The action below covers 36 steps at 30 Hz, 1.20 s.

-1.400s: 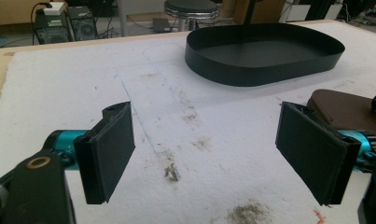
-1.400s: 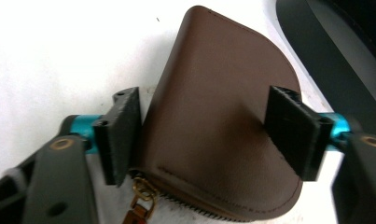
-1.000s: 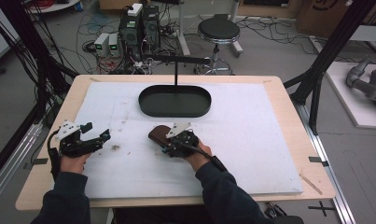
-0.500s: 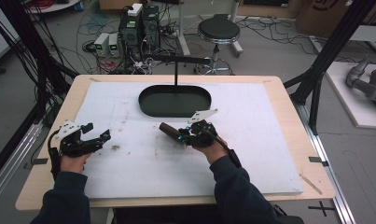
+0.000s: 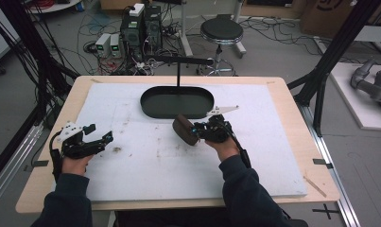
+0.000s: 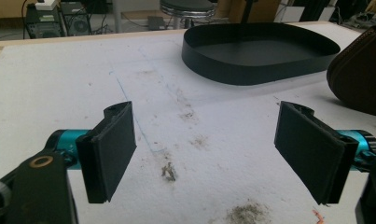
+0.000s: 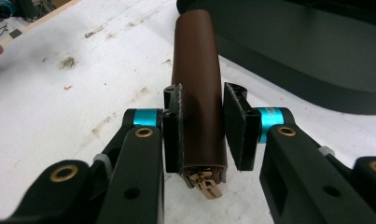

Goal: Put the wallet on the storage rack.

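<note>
— What's hard to see from where you stand?

— The far end of the brown pouch (image 7: 197, 93) runs out of sight, and the writing on the blue sleeves is too small to read.

— Where is it?

— Between the pads of the right gripper (image 7: 202, 128), zipper end toward the hand, just in front of the black tray (image 5: 177, 102). The jaws are closed on its sides.

— And the left gripper (image 6: 213, 149)?

— Wide open, holding nothing, over the stained white mat (image 5: 145, 156), well apart from the pouch.
</note>
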Tool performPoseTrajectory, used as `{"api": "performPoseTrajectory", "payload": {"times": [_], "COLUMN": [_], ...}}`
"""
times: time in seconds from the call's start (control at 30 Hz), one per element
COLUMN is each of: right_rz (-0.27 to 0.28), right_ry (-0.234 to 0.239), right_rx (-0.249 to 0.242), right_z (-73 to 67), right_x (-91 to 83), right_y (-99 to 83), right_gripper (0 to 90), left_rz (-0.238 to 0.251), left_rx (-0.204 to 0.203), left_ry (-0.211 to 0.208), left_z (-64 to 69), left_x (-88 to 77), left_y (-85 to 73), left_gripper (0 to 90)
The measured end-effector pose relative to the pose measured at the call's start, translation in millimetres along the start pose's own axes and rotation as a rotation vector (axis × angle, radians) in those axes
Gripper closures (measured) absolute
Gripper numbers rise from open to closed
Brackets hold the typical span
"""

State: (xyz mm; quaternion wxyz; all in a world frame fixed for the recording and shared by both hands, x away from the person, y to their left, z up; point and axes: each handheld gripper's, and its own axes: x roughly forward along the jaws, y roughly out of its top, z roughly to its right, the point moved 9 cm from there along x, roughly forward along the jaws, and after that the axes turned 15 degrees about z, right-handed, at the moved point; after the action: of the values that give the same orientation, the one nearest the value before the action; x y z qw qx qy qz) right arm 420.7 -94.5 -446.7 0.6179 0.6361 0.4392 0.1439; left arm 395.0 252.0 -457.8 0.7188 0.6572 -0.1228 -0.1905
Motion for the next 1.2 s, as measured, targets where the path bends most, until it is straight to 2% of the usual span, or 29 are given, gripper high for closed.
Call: {"api": "performPoseTrajectory", "payload": {"times": [0.1,0.27,0.53,0.57,0.6,0.63,0.8,0.9,0.93,0.97,1.0,1.1,1.2], "right_rz": [0.011,0.030,0.029,0.031,0.031,0.036,0.048,0.076,0.076,0.086,0.086,0.093,0.051], "right_ry": [-0.004,-0.008,-0.002,-0.010,-0.010,-0.020,-0.017,-0.011,-0.011,0.000,0.000,-0.001,-0.010], "right_rx": [-0.014,-0.007,-0.009,-0.008,-0.008,-0.007,0.004,-0.036,-0.036,-0.062,-0.062,-0.146,-0.232], "right_z": [0.0,2.1,1.6,2.2,2.2,4.0,3.7,0.7,0.7,-2.4,-2.4,-8.1,-13.4], "right_x": [1.1,0.0,0.3,0.6,0.6,1.0,1.5,2.2,2.2,3.2,3.2,5.7,13.2], "right_y": [1.2,3.7,3.6,3.7,3.7,3.9,5.1,8.5,8.5,9.4,9.4,9.8,2.5], "right_gripper": [69.2,66.2,62.8,58.8,58.8,52.4,49.1,40.3,40.3,34.7,34.7,29.5,28.2], "left_rz": [0.000,0.008,0.007,0.007,0.007,0.008,0.007,0.008,0.008,0.009,0.009,0.011,0.014], "left_rx": [-0.001,-0.002,0.000,0.001,0.001,0.000,-0.001,-0.002,-0.002,-0.002,-0.001,0.002,0.001], "left_ry": [0.001,-0.006,-0.010,-0.010,-0.010,-0.008,-0.018,-0.015,-0.015,-0.015,-0.014,-0.016,-0.018], "left_z": [-0.4,0.3,1.4,1.1,1.0,0.8,2.4,2.0,1.7,1.6,1.4,2.0,2.7], "left_x": [-0.2,-0.2,0.1,-0.2,-0.2,-0.3,0.5,0.3,0.1,0.1,0.0,0.5,0.5], "left_y": [0.0,1.1,1.1,1.2,1.3,1.2,0.9,1.1,1.2,1.2,1.3,1.3,1.7], "left_gripper": [20.4,20.4,20.4,20.4,20.4,20.4,20.4,20.4,20.4,20.4,20.4,20.4,20.4]}}
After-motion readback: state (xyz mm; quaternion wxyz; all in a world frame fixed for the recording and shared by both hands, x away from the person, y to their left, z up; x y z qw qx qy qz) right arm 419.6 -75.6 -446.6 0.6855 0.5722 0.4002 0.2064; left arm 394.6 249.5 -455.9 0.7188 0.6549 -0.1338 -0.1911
